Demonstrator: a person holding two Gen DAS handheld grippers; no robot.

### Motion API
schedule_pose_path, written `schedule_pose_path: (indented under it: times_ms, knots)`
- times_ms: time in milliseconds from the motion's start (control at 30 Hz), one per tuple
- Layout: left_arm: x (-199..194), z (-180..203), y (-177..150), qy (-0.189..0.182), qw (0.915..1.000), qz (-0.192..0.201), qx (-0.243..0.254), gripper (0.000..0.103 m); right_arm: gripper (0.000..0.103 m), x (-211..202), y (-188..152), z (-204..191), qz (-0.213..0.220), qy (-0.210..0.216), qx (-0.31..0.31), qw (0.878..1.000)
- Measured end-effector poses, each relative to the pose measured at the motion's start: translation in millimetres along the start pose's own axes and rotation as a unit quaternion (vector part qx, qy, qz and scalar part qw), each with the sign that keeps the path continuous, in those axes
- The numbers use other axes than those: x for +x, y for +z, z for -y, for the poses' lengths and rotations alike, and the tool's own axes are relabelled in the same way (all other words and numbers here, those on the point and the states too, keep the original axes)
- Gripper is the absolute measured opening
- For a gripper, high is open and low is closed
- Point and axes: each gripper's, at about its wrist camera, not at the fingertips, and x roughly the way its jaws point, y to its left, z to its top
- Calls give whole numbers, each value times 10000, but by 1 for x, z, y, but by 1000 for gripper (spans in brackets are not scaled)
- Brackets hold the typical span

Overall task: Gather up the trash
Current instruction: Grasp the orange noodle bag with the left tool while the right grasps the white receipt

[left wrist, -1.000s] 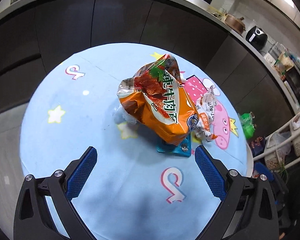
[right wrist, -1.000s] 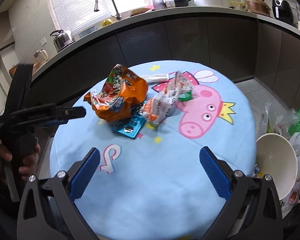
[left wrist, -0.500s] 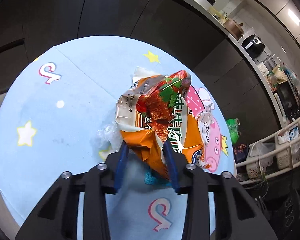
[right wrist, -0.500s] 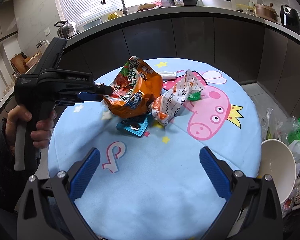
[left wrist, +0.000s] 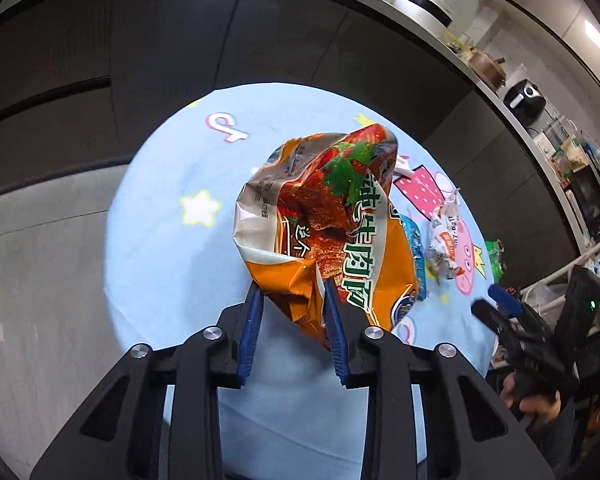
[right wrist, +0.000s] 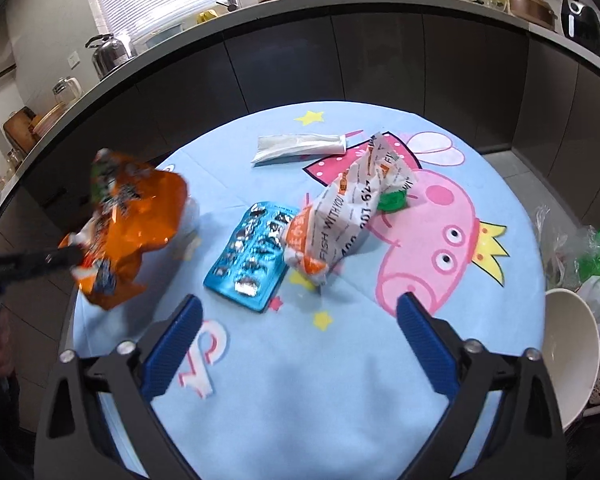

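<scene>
- The left gripper (left wrist: 292, 312) is clamped on the lower edge of the orange snack bag (left wrist: 332, 228), which hangs lifted off the blue tablecloth (right wrist: 300, 380).
- The right gripper (right wrist: 298, 330) holds nothing; its jaws have just been closing a little, wide apart, with only cloth between them.
- Ahead of the right gripper lie the blue blister pack (right wrist: 252, 256), white wrapper (right wrist: 348, 208), green cap (right wrist: 392, 202) and white tube (right wrist: 300, 146), all uncollected.
- By my reading, one piece is picked and four remain.
- No bin is clearly identifiable; the bag is motion-blurred in the right view.
</scene>
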Motion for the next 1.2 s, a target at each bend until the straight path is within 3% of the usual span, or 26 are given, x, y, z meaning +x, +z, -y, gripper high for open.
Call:
schedule_pose_path:
  times_ms: [133,267,367,433,567,700,800,967,1000,1067,1100,1167,1200]
  knots:
    - [-7,-13,5,-87,9996,77,-252,44,77,21,13,-7,-47,-155,-113,9998]
    - [-10,-7,15,56,9998,210,-32,59,62,37,18,-11,-150,-373,-175,9990]
    - [-2,-4,16,219,9997,127,45,63,46,38,17,-11,-160,-393,-164,9990]
    - [2,-4,14,264,9996,90,24,65,28,36,16,-12,-158,-388,-210,9989]
    - [3,3,13,177,9998,94,45,72,26,27,14,-12,-53,-331,-218,9992]
    - [6,32,11,135,9989,116,434,75,24,11,14,-12,128,-254,-143,9995]
    - [17,51,9,280,9966,91,768,75,24,-3,11,-13,268,-228,-126,9993]
    - [41,63,8,586,9942,-45,898,75,24,-23,5,-15,370,-91,-140,9992]
    - [45,64,8,645,9938,-60,908,73,24,-25,3,-15,368,-70,-141,9992]
    - [54,64,7,739,9933,-204,869,58,24,-28,0,-15,352,-39,-144,9993]
    - [57,62,7,665,9938,-335,828,35,24,-27,-1,-14,343,-38,-141,9993]
    - [57,59,6,660,9939,-356,807,32,24,-29,-4,-13,328,-14,-122,9994]
    - [55,58,6,661,9937,-344,836,25,24,-29,-5,-12,326,0,-111,9994]
